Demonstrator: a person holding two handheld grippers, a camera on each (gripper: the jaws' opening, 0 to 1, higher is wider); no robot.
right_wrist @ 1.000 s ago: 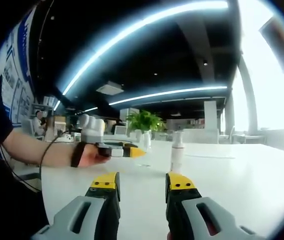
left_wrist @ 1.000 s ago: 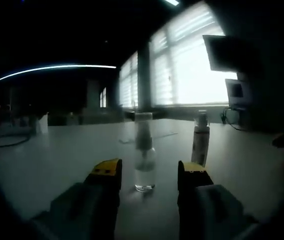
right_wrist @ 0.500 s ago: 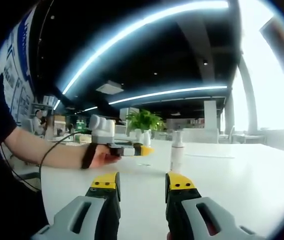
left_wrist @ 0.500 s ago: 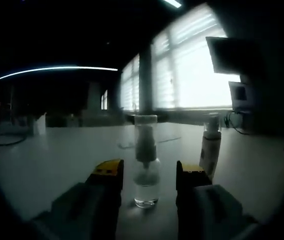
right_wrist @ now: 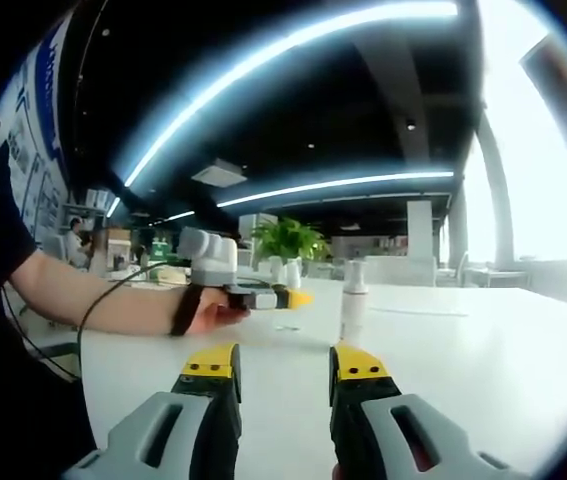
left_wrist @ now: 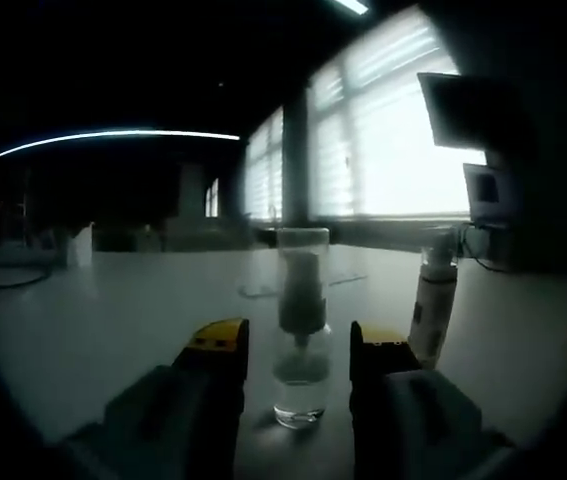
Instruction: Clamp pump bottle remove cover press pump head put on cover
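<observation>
In my left gripper view the room is very dark, so the label on the white bottle with a cap point(left_wrist: 432, 305) I cannot read. In my right gripper view the clear small pump bottle point(right_wrist: 292, 275) is half hidden behind my left gripper point(right_wrist: 298, 297), too small to tell details.

A large white tabletop point(right_wrist: 483, 350) is spread across both views. In the left gripper view, tall bright windows with horizontal blinds point(left_wrist: 383, 140) are seen beyond it, with a dark monitor point(left_wrist: 458, 110) beside them. In the right gripper view, long curved ceiling light strips point(right_wrist: 293, 45) and a green leafy plant point(right_wrist: 288, 240) are seen.
</observation>
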